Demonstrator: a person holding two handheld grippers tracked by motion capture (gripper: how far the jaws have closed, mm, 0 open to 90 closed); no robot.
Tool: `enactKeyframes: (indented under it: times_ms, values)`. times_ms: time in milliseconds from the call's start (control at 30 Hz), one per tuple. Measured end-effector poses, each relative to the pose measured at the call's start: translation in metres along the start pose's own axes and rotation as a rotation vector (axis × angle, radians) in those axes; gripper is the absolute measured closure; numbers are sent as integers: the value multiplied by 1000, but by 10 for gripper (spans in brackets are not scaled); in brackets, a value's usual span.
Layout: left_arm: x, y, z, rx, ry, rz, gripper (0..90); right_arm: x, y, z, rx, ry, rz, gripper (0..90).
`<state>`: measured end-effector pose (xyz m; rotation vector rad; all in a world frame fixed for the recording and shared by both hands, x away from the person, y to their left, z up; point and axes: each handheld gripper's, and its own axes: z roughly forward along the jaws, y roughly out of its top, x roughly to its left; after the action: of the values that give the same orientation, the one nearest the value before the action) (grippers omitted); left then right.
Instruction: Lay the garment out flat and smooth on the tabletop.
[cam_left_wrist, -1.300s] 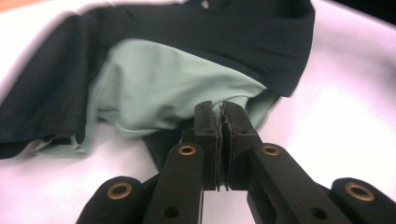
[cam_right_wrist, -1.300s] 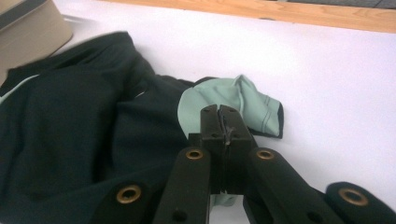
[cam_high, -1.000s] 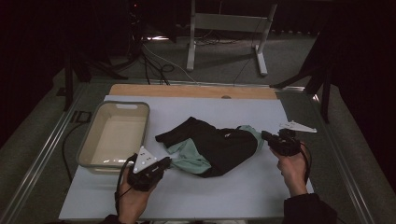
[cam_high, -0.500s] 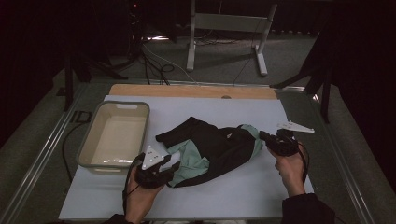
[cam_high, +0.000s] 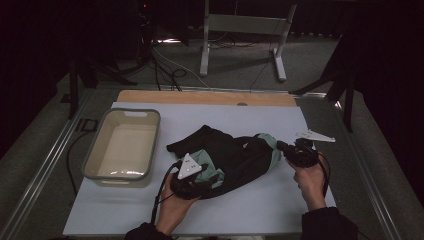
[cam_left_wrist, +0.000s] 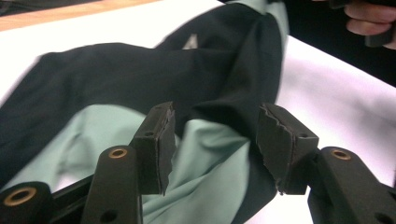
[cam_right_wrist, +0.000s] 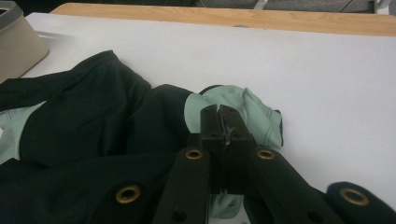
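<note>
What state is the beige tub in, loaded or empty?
Empty. The high view shows the beige tub with a bare floor inside; the black and mint garment lies bunched on the table beside it, not in it.

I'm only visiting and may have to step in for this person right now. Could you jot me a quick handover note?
Left hand-held gripper: jaws open, set around a fold at the near left end of the black and mint-green garment, not yet closed.
Right hand-held gripper: jaws shut, apparently pinching the garment's mint-green edge at its right end.
The garment lies crumpled mid-table on the white mat; the beige tub stands left of it, nothing visible inside.
Done: right end gripped.
Left: close the left jaws, then probably lift or spread the garment.
</note>
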<state>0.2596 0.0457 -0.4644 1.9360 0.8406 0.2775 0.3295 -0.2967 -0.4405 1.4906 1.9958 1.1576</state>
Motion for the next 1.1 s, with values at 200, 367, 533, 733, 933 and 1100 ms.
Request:
enactKeyframes:
  times_ms: [200,367,533,733,933,1100]
  values:
    - [-14,-3,35,116,-3,64,450,0,0,0,-6,0,10,895]
    - [-10,3,34,122,-45,106,869,-2,0,-1,-6,4,9,895]
    - [7,20,12,24,-10,54,876,-2,0,-1,-18,22,21,891]
    - [34,31,1,-37,40,-62,878,9,0,1,-27,34,-9,681]
    - [47,34,3,-42,62,-124,878,17,-6,-5,-42,55,-12,500]
    - [50,35,8,-41,59,-144,878,24,-20,-18,-40,86,-52,457]
